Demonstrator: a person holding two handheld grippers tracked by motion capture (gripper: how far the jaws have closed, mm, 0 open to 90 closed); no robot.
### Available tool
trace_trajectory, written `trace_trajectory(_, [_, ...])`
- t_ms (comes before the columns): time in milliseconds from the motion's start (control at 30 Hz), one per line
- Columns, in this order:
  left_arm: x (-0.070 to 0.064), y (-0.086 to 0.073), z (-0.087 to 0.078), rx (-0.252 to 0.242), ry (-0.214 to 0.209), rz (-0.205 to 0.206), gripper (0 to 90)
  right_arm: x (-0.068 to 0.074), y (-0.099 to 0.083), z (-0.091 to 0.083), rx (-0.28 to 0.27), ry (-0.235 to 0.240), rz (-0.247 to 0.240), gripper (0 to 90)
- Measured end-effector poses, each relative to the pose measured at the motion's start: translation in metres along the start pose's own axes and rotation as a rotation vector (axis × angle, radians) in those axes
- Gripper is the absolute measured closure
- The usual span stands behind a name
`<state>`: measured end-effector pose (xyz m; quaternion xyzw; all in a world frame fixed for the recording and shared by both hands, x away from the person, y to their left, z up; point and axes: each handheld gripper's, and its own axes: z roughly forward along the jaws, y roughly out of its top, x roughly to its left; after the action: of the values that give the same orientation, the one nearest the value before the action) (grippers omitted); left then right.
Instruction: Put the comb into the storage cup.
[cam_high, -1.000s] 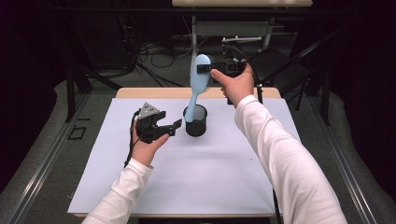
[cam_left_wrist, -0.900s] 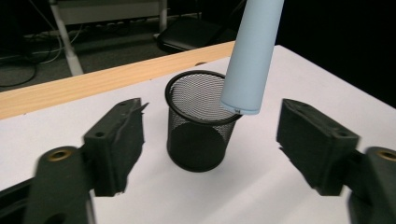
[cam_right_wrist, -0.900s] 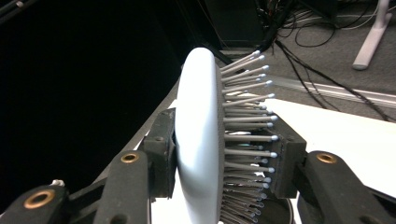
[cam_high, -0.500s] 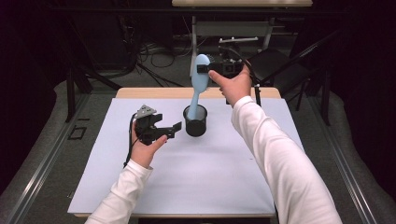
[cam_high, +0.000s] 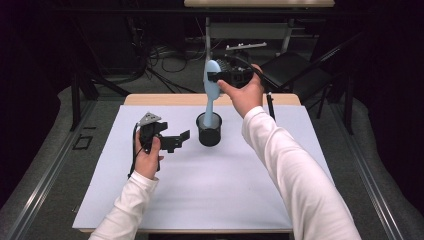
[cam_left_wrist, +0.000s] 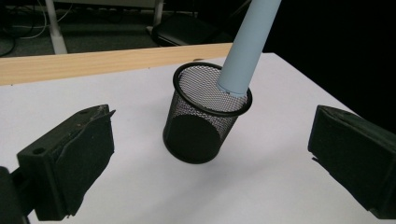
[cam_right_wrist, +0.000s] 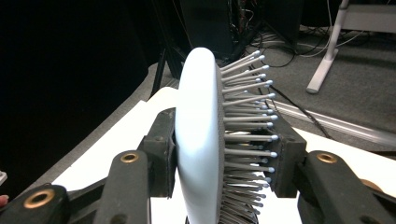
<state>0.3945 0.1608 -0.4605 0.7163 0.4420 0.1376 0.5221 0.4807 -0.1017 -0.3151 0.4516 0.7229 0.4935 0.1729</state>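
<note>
From the high view, the right tongs (cam_high: 216, 77) pinch the head of a pale blue hairbrush (cam_high: 211, 90) whose handle dips into a black mesh cup (cam_high: 209, 131) on the white table (cam_high: 215, 195); the left tongs (cam_high: 176, 140) hover spread, just left of the cup. The left gripper view shows 2 jaws wide apart, the cup (cam_left_wrist: 205, 116) between them. The right gripper view shows jaws clamping the brush head (cam_right_wrist: 205, 140), bristles pointing right.
</note>
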Motion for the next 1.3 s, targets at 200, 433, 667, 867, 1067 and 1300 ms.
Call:
trace_trajectory(200, [0.001,-0.001,-0.001,0.009,0.006,0.018,0.4,0.006,-0.003,0.007,-0.006,-0.018,-0.039,52.3])
trace_trajectory(433, [0.003,-0.001,-0.002,0.012,0.001,0.008,0.4,0.007,-0.008,0.014,-0.006,-0.033,-0.053,52.3])
trace_trajectory(667, [0.006,0.0,-0.004,0.011,0.001,0.001,0.4,0.004,-0.012,0.018,-0.013,-0.046,-0.055,52.3])
trace_trajectory(867, [0.007,0.0,-0.005,0.01,0.0,0.002,0.4,0.001,-0.017,0.022,-0.014,-0.055,-0.048,52.3])
trace_trajectory(1067, [0.007,0.0,-0.005,0.009,-0.002,-0.001,0.4,-0.001,-0.022,0.027,-0.018,-0.065,-0.055,52.3])
trace_trajectory(1300, [0.007,-0.001,-0.004,0.012,-0.002,0.002,0.4,-0.004,-0.029,0.032,-0.017,-0.074,-0.054,52.3])
